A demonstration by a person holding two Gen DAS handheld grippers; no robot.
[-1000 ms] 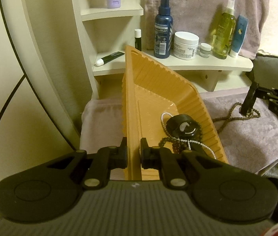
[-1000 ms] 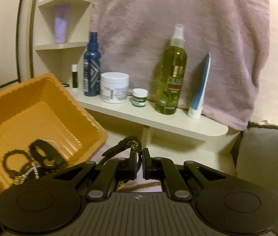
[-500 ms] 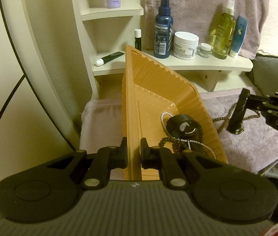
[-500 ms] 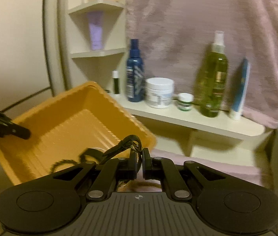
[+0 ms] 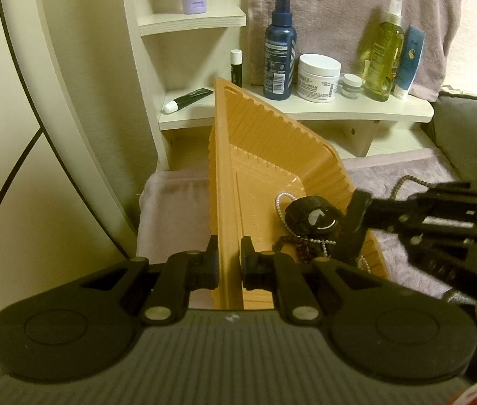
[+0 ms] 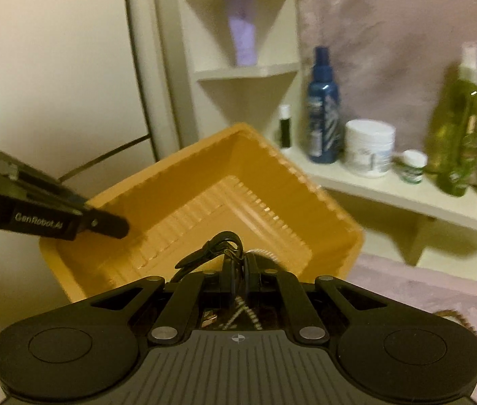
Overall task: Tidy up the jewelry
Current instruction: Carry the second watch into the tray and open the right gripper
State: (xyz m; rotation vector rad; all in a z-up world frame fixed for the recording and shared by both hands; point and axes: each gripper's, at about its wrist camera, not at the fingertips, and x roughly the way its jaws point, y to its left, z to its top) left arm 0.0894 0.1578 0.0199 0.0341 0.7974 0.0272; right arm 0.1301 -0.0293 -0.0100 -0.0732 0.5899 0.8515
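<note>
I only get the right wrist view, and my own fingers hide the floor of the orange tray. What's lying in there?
Observer: The left wrist view shows a black round piece, a pearl strand and dark beads in the orange tray.
Operator: Is the left gripper actually gripping the tray?
Observer: Yes. The left gripper is shut on the near wall, one finger inside and one outside.
Operator: Where are my fingers with this black cord?
Observer: The right gripper is at the tray's right-hand wall, beside the black round piece.
</note>
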